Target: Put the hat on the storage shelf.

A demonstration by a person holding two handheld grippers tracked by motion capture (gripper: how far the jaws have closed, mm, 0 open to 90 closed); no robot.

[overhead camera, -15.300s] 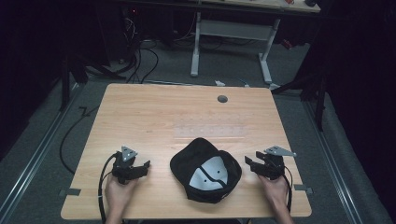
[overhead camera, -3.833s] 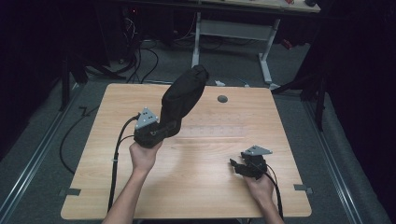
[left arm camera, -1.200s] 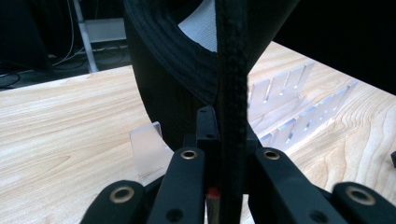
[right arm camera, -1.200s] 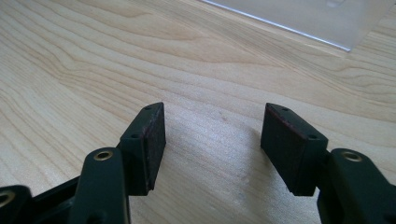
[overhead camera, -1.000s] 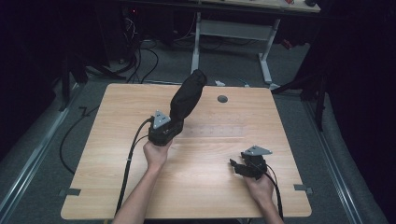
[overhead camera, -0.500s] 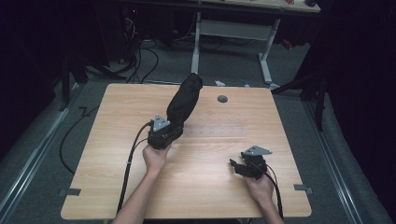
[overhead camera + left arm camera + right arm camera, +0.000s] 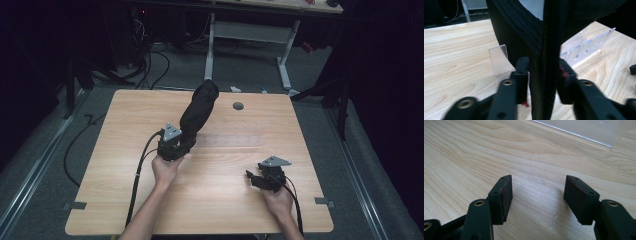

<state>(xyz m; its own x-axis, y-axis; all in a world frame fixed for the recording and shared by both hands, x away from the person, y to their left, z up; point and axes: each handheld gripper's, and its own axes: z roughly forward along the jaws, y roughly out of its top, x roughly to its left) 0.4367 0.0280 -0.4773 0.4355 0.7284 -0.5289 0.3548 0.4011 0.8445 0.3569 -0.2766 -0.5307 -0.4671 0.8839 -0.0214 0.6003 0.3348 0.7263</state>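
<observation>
High view, left gripper (image 7: 186,144) pinching black cap (image 7: 199,111) upright, right gripper (image 7: 254,179) spread wide above table (image 7: 225,200).

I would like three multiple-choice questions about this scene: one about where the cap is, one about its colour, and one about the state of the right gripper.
1. Where is the cap?
A. Flat on the table
B. Held up in the left gripper
C. On the floor

2. What colour is the cap outside?
A. Black
B. Red
C. White

3. How is the right gripper?
A. Shut on the cap
B. Shut on nothing
C. Open, over bare table

Answers:
1. B, since in the left gripper view both jaws press the cap's edge.
2. A, since the fabric looks black in the high view.
3. C, since the right gripper view shows its jaws apart with only wood between them.
</observation>
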